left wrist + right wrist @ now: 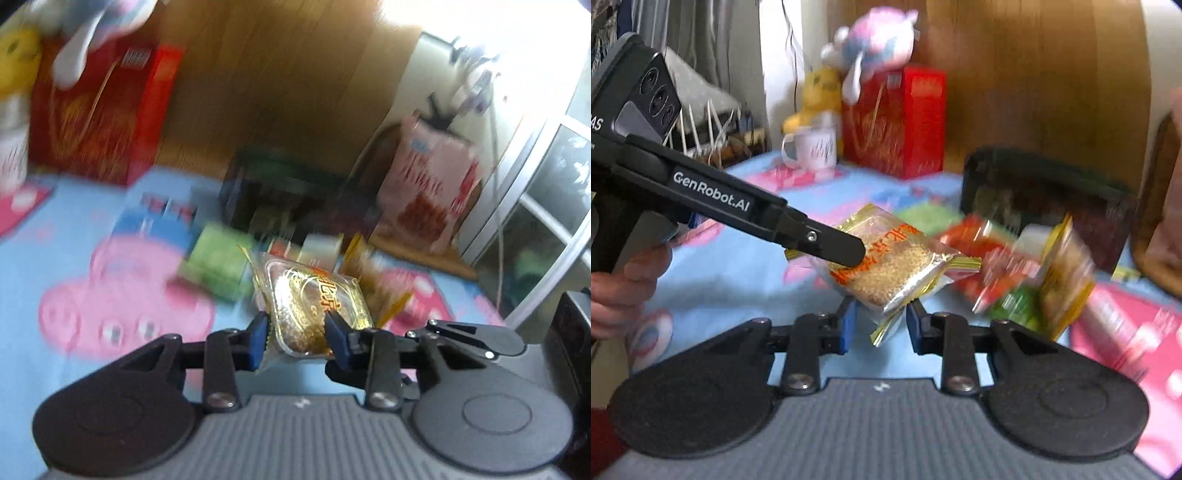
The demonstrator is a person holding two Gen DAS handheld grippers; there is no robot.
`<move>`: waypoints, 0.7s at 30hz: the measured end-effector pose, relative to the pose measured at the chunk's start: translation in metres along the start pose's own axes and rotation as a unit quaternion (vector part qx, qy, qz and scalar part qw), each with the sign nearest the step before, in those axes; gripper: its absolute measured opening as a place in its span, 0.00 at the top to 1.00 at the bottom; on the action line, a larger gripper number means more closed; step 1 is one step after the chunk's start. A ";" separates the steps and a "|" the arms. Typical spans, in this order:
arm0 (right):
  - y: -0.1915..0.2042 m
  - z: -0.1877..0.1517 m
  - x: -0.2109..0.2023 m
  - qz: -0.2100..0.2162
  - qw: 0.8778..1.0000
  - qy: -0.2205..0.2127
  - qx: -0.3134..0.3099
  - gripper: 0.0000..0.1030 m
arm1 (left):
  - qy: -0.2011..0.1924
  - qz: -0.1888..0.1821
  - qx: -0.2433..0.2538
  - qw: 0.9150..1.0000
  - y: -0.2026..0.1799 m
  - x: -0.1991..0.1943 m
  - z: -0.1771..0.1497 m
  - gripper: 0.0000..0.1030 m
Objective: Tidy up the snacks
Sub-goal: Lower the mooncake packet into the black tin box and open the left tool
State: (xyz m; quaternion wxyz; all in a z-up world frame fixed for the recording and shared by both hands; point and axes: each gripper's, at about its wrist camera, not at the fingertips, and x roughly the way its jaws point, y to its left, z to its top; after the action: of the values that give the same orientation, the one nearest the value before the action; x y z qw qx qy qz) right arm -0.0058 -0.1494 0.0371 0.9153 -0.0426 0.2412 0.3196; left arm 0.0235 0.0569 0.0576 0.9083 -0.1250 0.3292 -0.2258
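In the left wrist view my left gripper (295, 321) is shut on the near end of a gold-wrapped snack packet (314, 295) with orange lettering, held above the blue cartoon cloth (74, 229). In the right wrist view a gold snack packet (897, 258) sits between the pads of my right gripper (881, 314), which press on its lower corner. The left gripper's finger (846, 251) reaches in from the left over that packet's upper edge. I cannot tell whether both views show the same packet. More blurred snack packs, green (218, 262), red (990, 258) and yellow (1067, 266), lie ahead.
A dark bin (1034, 184) stands behind the snacks against the wooden wall. A red box (897, 122), a white mug (812, 147) and plush toys (871, 40) are at the back left. A pink bag (432, 184) leans at the right. A person's hand (620, 288) grips the left handle.
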 end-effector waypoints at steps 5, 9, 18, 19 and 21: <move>-0.041 0.048 0.009 -0.040 0.998 -0.050 0.001 0.69 | -0.048 -0.007 0.024 0.999 -0.018 0.029 0.062 0.67; -0.084 0.079 0.035 -0.077 0.995 -0.052 0.032 0.69 | -0.056 0.008 0.032 0.998 -0.028 0.079 0.103 0.67; -0.136 0.081 0.079 -0.124 0.988 -0.018 0.093 0.57 | -0.040 0.074 0.039 0.996 -0.022 0.146 0.119 0.63; -0.136 0.080 0.072 -0.121 0.987 -0.025 0.102 0.57 | -0.046 0.066 0.034 0.996 -0.020 0.140 0.117 0.63; -0.139 0.074 0.055 -0.112 0.985 -0.036 0.126 0.57 | -0.054 0.047 0.021 0.997 -0.013 0.122 0.111 0.62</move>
State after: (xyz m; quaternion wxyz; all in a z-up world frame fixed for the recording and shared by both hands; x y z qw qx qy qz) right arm 0.1463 -0.2116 0.0659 0.9513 0.0580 0.2405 0.1837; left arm 0.1749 -0.0059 0.0796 0.9370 -0.1020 0.2799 -0.1826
